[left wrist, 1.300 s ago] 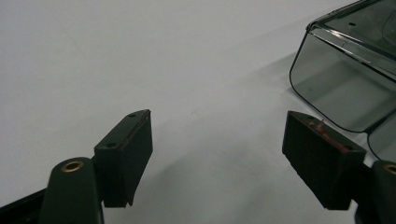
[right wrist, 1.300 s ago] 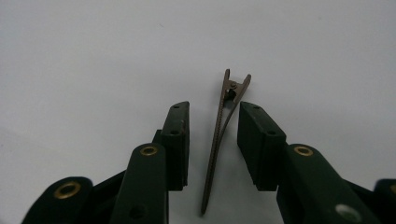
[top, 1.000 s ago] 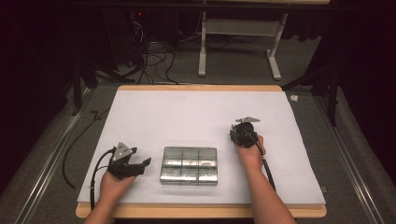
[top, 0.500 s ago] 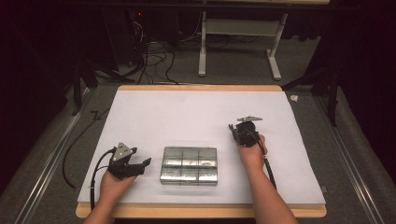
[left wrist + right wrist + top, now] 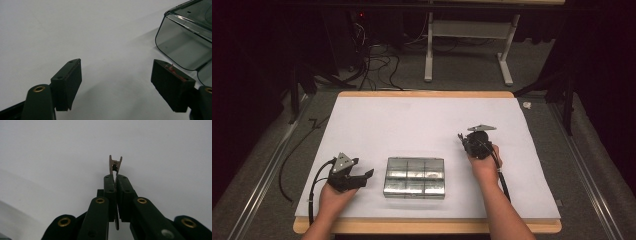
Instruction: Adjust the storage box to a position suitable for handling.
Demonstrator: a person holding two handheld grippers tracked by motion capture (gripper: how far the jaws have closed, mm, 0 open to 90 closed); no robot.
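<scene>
- One small metal clip (image 5: 115,165) is pinched between the jaws of your right tongs (image 5: 115,178); its forked end sticks out past the jaw tips, above the white sheet.
- Your right tongs (image 5: 476,142) are clamped tight on that clip, jaws pressed together with no gap visible in the right gripper view. In the high view they are right of the centre of the counter (image 5: 427,94), a grey three-cornered plate on top and the cable running back along your forearm.
- Your right hand (image 5: 484,165) grips them from behind, well apart from the clear box.
- Your left tongs (image 5: 117,82) are spread wide with nothing between the jaws, only white sheet beneath them.
- Your left tongs (image 5: 354,177) are low at the near left of the counter, jaws pointing toward the box, just beside it but not touching.
- A clear compartment box (image 5: 414,177) lies flat near the front middle of the counter, between your two hands; its rounded corner (image 5: 180,47) shows at the upper right of the left gripper view.
- White sheet (image 5: 412,125) covers the counter top.
</scene>
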